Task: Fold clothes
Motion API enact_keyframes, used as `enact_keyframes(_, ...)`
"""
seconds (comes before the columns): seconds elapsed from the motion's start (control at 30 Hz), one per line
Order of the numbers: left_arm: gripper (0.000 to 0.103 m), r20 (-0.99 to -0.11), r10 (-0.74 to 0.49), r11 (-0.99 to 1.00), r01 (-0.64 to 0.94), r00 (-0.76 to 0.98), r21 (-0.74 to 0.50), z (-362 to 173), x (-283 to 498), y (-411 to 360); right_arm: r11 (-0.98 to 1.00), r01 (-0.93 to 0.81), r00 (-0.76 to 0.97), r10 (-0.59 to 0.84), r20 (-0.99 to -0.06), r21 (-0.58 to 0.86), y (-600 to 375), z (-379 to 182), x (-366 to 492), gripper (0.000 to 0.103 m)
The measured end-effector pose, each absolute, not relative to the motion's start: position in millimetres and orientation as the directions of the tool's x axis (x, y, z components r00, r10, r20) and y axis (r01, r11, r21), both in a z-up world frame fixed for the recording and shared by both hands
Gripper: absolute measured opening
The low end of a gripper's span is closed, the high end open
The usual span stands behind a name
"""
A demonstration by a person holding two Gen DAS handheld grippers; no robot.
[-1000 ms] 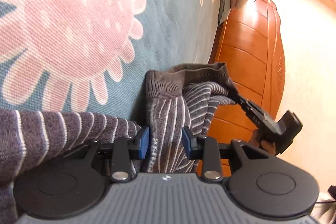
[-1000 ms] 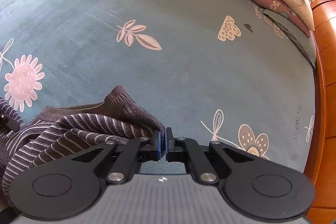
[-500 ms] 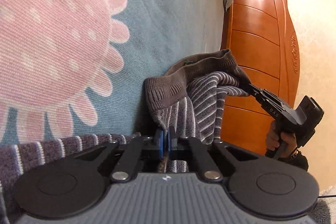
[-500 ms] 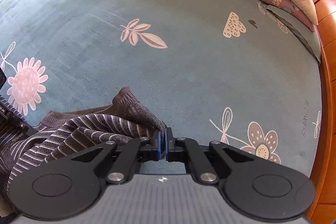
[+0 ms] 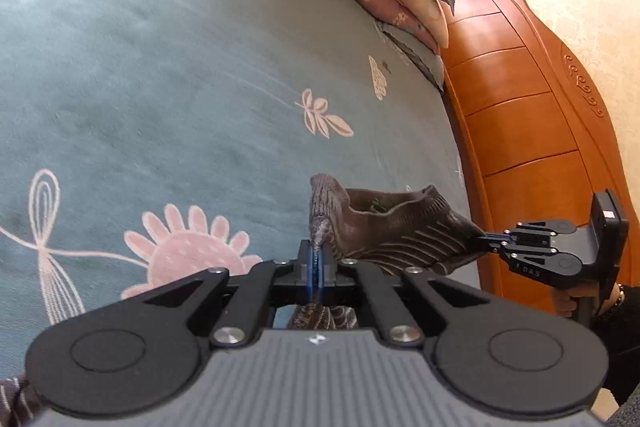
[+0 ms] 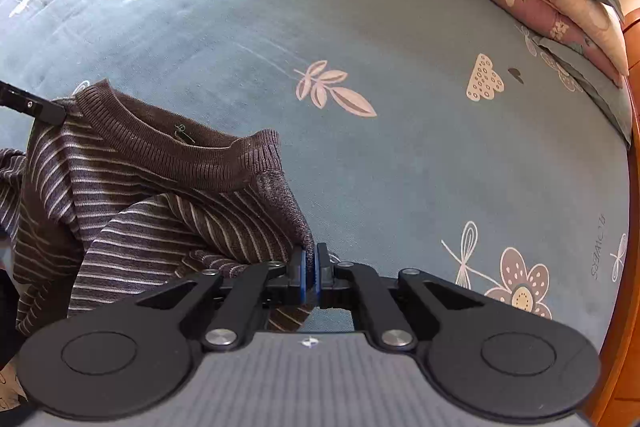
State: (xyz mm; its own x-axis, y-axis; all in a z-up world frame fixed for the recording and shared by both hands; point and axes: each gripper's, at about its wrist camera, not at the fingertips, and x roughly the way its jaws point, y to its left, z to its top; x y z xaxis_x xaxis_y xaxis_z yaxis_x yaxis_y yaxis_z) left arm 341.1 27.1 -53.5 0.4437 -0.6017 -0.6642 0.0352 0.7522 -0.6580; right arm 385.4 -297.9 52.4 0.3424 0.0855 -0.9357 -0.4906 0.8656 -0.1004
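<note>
Lifted since before, left tool [image 5: 316,263] and right tool [image 6: 311,269] clench the sweater [image 6: 160,187] — hem cut off.

The black plastic right tongs [image 5: 486,241], seen from the left wrist, carry small pale letters on the arm reading roughly "DAS". The teal flower-printed bedspread [image 6: 400,155] bears printed lettering near its right edge, sideways and unreadable.

Black left gripper [image 5: 316,265] with blue pads, silver screws, ribbed grey housing.
</note>
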Motion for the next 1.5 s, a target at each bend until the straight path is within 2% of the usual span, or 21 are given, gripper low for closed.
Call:
enact_keyframes(0.13,0.0,-0.672,-0.533,0.807,0.069,0.514,-0.587,-49,369,41,0.858,-0.494,0.378,0.067,-0.923,-0.14,-286,56,395,0.005)
enact_keyframes(0.27,0.0,-0.681,-0.515,0.836,0.131,0.521,-0.533,-58,409,28,0.851,-0.486,0.414,0.026,-0.91,-0.197,-283,48,412,0.005)
enact_keyframes(0.47,0.002,-0.698,-0.584,0.808,0.213,0.414,-0.55,-93,438,0,0.86,-0.46,0.43,-0.003,-0.903,-0.222,-298,34,436,0.005)
enact_keyframes(0.53,0.005,-0.723,-0.585,0.81,0.225,0.368,-0.541,-107,432,1,0.864,-0.452,0.426,-0.007,-0.905,-0.219,-306,31,437,0.005)
enact_keyframes(0.57,0.01,-0.741,-0.573,0.819,0.218,0.351,-0.53,-115,430,4,0.869,-0.448,0.42,-0.004,-0.907,-0.211,-310,30,437,0.005)
enact_keyframes(0.6,0.023,-0.761,-0.557,0.83,0.214,0.332,-0.515,-123,428,7,0.873,-0.443,0.415,0.0,-0.91,-0.202,-315,29,436,0.005)
enact_keyframes(0.63,0.032,-0.779,-0.543,0.84,0.219,0.312,-0.497,-130,425,9,0.875,-0.441,0.411,0.002,-0.912,-0.198,-318,29,435,0.005)
enact_keyframes(0.77,0.033,-0.839,-0.482,0.862,0.309,0.255,-0.402,-149,416,8,0.88,-0.434,0.398,-0.007,-0.918,-0.194,-330,25,433,0.005)
enact_keyframes(0.83,0.04,-0.856,-0.459,0.858,0.369,0.239,-0.357,-154,414,1,0.886,-0.425,0.39,-0.005,-0.921,-0.185,-334,22,434,0.005)
enact_keyframes(0.87,0.04,-0.86,-0.45,0.853,0.401,0.242,-0.334,-156,413,-2,0.888,-0.423,0.386,-0.003,-0.923,-0.18,-335,20,434,0.005)
enact_keyframes(0.97,0.044,-0.866,-0.448,0.848,0.413,0.223,-0.332,-158,415,-10,0.888,-0.425,0.381,0.001,-0.925,-0.174,-334,16,432,0.005)
enact_keyframes(1.13,0.042,-0.865,-0.49,0.831,0.357,0.106,-0.427,-156,403,-4,0.889,-0.429,0.381,0.02,-0.925,-0.158,-331,19,431,0.005)
enact_keyframes(1.27,0.04,-0.818,-0.567,0.813,0.223,0.092,-0.538,-165,393,19,0.895,-0.426,0.373,0.04,-0.927,-0.132,-335,19,428,0.005)
enact_keyframes(1.33,0.017,-0.814,-0.572,0.816,0.165,0.1,-0.554,-170,401,19,0.9,-0.42,0.371,0.053,-0.927,-0.116,-335,16,427,0.005)
enact_keyframes(1.43,0.016,-0.786,-0.61,0.791,0.134,0.099,-0.597,-178,416,14,0.903,-0.417,0.367,0.067,-0.928,-0.1,-328,11,426,0.005)
enact_keyframes(1.47,0.013,-0.774,-0.625,0.779,0.127,0.098,-0.614,-181,420,12,0.902,-0.42,0.366,0.068,-0.928,-0.099,-325,11,425,0.005)
enact_keyframes(1.5,0.005,-0.771,-0.629,0.776,0.121,0.098,-0.619,-182,423,10,0.901,-0.422,0.365,0.07,-0.928,-0.098,-321,10,424,0.005)
